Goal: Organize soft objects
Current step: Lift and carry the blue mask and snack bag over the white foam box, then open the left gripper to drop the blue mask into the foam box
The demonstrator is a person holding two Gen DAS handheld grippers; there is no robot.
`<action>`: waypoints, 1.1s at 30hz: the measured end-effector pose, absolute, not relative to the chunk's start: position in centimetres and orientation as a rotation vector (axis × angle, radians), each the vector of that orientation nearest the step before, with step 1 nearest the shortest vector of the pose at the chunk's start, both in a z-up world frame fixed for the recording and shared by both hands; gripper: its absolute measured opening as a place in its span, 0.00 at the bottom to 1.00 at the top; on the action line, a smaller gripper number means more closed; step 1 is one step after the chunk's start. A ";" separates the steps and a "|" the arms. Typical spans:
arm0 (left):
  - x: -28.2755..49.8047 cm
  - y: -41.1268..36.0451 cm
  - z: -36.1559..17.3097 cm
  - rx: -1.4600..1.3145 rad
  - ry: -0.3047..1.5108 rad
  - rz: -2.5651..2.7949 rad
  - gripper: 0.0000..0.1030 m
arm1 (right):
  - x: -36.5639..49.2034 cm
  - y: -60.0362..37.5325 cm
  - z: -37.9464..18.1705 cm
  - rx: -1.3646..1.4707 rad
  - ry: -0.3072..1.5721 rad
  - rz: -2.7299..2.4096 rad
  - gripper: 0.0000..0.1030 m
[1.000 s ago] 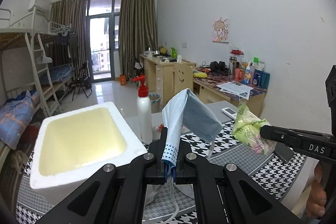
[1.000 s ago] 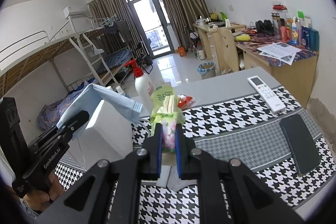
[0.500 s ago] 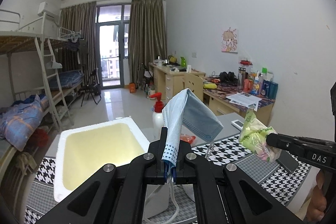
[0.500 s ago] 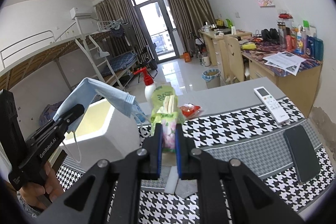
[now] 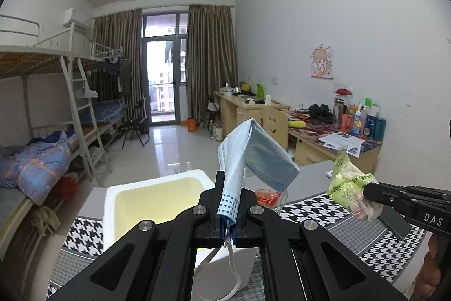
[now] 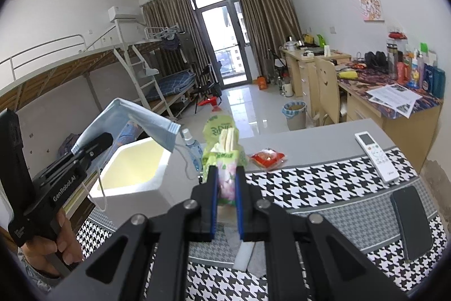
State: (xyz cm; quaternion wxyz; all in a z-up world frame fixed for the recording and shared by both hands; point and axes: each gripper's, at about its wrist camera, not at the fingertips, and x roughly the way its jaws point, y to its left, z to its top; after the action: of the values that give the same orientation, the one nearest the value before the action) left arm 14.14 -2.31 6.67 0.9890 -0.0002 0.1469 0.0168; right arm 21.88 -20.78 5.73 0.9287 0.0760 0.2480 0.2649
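Upright, blue face mask (image 5: pixel 251 157) pinched in left hand-held gripper (image 5: pixel 229 227); tissue pack (image 6: pixel 225 174) likewise in right hand-held gripper (image 6: pixel 226 205).

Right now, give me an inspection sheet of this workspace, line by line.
Surface: table, grey top, houndstooth cloth.
Job's things: blue face mask and green tissue pack, both held above the table; white foam box, open, nothing seen inside.
Clutter: red snack packet, remote, phone, spray bottle.
Grippers: left gripper shut on the mask; right gripper shut on the pack.
Cables: nothing seen; mask ear loops dangle.
Surroundings: bunk beds, desks.
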 end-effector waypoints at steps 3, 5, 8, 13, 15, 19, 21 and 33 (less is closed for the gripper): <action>14.1 -1.8 6.8 -0.001 0.292 0.049 0.02 | 21.9 -20.1 6.0 0.147 0.503 0.555 0.13; 14.1 -1.2 6.9 -0.003 0.293 0.062 0.02 | 21.9 -19.8 6.1 0.144 0.502 0.564 0.14; 14.2 -0.5 7.0 -0.008 0.293 0.084 0.02 | 22.4 -19.3 6.3 0.138 0.500 0.582 0.13; 14.5 0.1 7.1 -0.010 0.292 0.121 0.02 | 22.5 -18.3 6.5 0.128 0.497 0.611 0.13; 14.5 0.5 7.0 -0.014 0.292 0.134 0.02 | 22.7 -17.9 6.5 0.125 0.499 0.619 0.13; 15.1 1.1 6.8 -0.025 0.305 0.158 0.02 | 23.2 -17.8 6.1 0.120 0.510 0.630 0.13; 15.2 1.6 6.7 -0.033 0.305 0.178 0.02 | 23.3 -17.7 6.1 0.121 0.515 0.635 0.13; 17.5 3.4 5.2 -0.043 0.370 0.269 0.02 | 23.3 -17.2 5.8 0.115 0.526 0.640 0.13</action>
State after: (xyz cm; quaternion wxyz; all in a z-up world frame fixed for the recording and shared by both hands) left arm 17.53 3.35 5.16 0.9737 -0.0212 0.1834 0.1332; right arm 23.33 -17.20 5.80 0.9138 0.0556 0.2555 0.3108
